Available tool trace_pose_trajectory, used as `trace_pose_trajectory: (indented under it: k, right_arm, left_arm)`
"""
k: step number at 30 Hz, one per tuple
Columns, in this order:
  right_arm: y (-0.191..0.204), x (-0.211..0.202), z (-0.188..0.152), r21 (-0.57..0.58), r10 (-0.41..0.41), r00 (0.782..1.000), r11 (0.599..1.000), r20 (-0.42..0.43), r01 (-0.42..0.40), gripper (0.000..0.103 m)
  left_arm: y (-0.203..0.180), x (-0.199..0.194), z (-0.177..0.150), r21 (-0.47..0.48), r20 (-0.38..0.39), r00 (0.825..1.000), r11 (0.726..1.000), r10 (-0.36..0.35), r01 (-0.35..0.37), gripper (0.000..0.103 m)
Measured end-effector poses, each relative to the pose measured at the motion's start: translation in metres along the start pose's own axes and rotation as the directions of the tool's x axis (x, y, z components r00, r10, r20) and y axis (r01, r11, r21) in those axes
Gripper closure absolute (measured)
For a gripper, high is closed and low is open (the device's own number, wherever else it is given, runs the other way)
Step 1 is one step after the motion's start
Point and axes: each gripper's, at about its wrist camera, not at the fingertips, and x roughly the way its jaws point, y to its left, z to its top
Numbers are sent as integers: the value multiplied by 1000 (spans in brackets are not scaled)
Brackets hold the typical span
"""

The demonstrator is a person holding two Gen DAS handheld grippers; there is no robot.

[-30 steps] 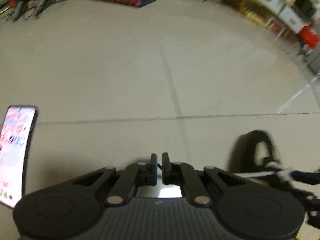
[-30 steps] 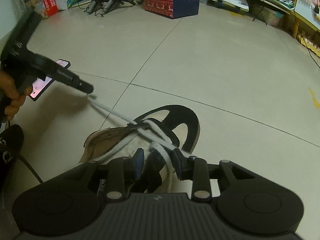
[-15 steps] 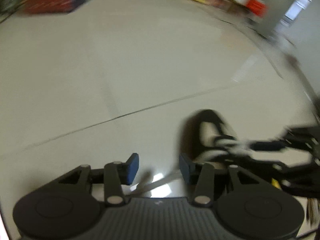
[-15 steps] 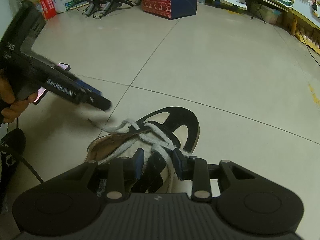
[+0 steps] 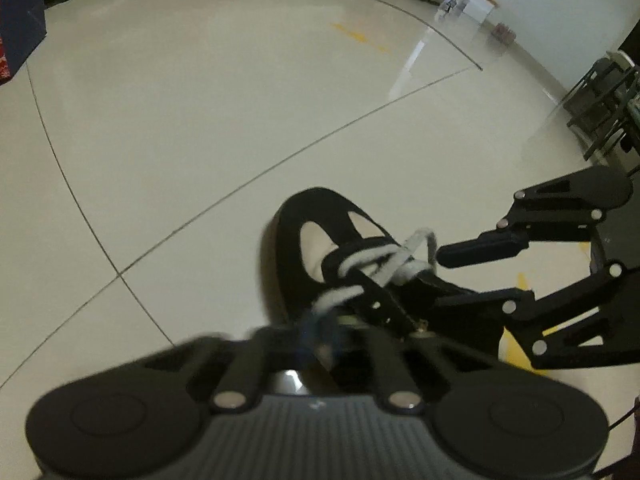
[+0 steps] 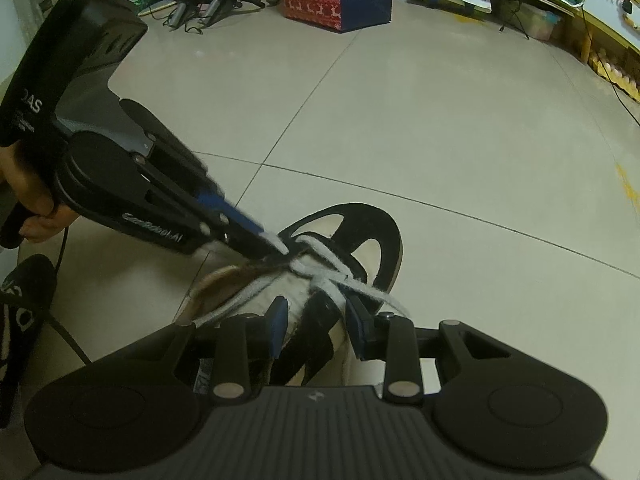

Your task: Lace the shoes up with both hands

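Pale glossy floor tiles (image 6: 440, 120) with dark grout lines carry a black-and-cream lace-up shoe (image 6: 372, 236), its toe pointing toward one o'clock in the right wrist view. At its nine o'clock side the left claw (image 6: 280, 246) is pinched tight on the fuzzy white shoelace (image 6: 340, 276) by the eyelets. Nearer the camera, the right claw (image 6: 316, 328) stands part-way apart, straddling the shoe's black tongue strap; whether its pads press is unclear.
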Motion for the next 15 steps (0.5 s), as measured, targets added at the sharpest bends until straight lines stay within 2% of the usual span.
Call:
trace_pose_trajectory:
  k: [6,15]
  right_arm:
    - [-3,2,-1,22,-31,999,999,-9,31,64]
    - [-8,3,-4,47,-43,999,998,-4,43,60]
  left_arm:
    - [-4,-2,-12,-10,-17,997,998,69,-69,102]
    - [35,-10,-41,-140,-109,980,974,163,-178,102]
